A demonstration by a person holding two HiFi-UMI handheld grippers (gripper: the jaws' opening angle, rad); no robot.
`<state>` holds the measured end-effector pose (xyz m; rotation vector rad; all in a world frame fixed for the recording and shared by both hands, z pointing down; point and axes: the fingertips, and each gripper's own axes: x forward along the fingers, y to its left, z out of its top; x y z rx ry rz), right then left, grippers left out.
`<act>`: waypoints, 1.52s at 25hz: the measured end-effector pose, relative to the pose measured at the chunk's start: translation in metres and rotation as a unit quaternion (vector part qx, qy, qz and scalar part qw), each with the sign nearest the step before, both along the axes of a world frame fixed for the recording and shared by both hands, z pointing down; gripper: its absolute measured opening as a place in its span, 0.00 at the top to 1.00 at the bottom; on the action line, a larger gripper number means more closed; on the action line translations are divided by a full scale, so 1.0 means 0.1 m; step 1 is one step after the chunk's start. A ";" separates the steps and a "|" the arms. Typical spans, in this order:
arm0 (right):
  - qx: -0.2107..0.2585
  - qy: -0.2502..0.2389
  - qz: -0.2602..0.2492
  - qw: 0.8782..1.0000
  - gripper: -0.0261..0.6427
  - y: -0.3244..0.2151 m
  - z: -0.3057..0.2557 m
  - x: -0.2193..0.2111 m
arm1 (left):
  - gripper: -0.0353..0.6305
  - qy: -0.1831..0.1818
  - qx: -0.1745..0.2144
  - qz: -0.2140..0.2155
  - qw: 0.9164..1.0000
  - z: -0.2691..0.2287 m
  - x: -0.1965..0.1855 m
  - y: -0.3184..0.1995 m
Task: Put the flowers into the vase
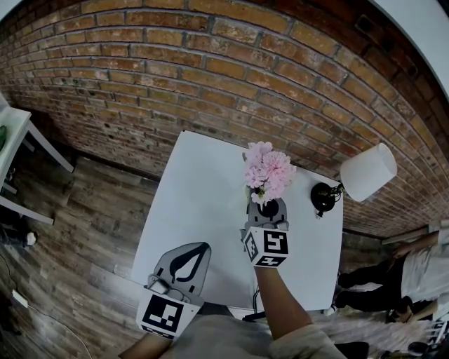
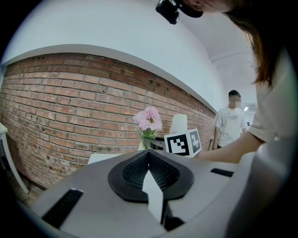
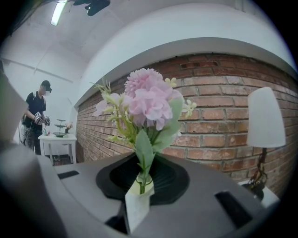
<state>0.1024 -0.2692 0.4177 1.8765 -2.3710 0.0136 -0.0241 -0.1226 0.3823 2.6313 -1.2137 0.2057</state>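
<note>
Soft, even light fills the room, a ceiling strip lamp (image 3: 58,13) glowing overhead. The white tabletop (image 1: 203,210) reads bright with barely any shadow. Every view bulges at the edges, the brick wall (image 1: 175,77) bowing and corners going black. The flowers (image 3: 149,100) look sharp.

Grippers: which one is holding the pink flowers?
The right gripper, the one stretched out over the white table. Its jaws pinch the stem of the flowers. The left gripper has its jaws together with nothing between them.
</note>
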 end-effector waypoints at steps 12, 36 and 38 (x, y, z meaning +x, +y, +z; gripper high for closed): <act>-0.009 -0.012 0.003 1.000 0.79 0.04 0.05 -0.03 | 0.94 -0.001 0.001 0.003 1.000 0.01 0.01 0.00; -0.039 -0.033 0.020 0.998 0.58 0.17 0.28 0.01 | 0.94 0.001 0.006 0.011 1.000 0.00 0.03 0.05; -0.045 -0.034 0.021 0.998 0.57 0.19 0.31 0.00 | 0.94 0.001 0.007 0.011 1.000 0.00 0.02 0.06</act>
